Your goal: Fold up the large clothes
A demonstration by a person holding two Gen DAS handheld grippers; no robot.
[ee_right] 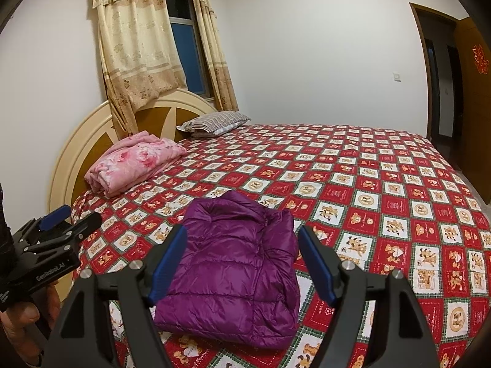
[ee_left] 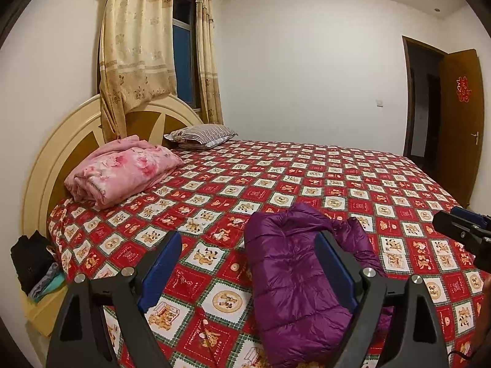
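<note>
On the checked bed (ee_right: pixel 353 184), a folded purple down jacket (ee_right: pixel 233 263) lies flat; my left tool (ee_left: pixel 248 263) and right tool (ee_right: pixel 242 263) hover above it, both spread apart, gripping nothing.

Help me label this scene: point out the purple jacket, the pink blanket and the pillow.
jacket (ee_right: pixel 233 266): right wrist view, middle of the quilted front.
blanket (ee_left: pixel 122 170): left wrist view, top of the folded bundle.
pillow (ee_left: pixel 202 133): left wrist view, striped top face.

The folded down jacket (ee_right: pixel 233 263) lies on the bed's (ee_right: pixel 383 184) near edge, a folded blanket (ee_right: pixel 135 162) and pillow (ee_right: pixel 214 121) behind it by the headboard (ee_right: pixel 76 153).
</note>
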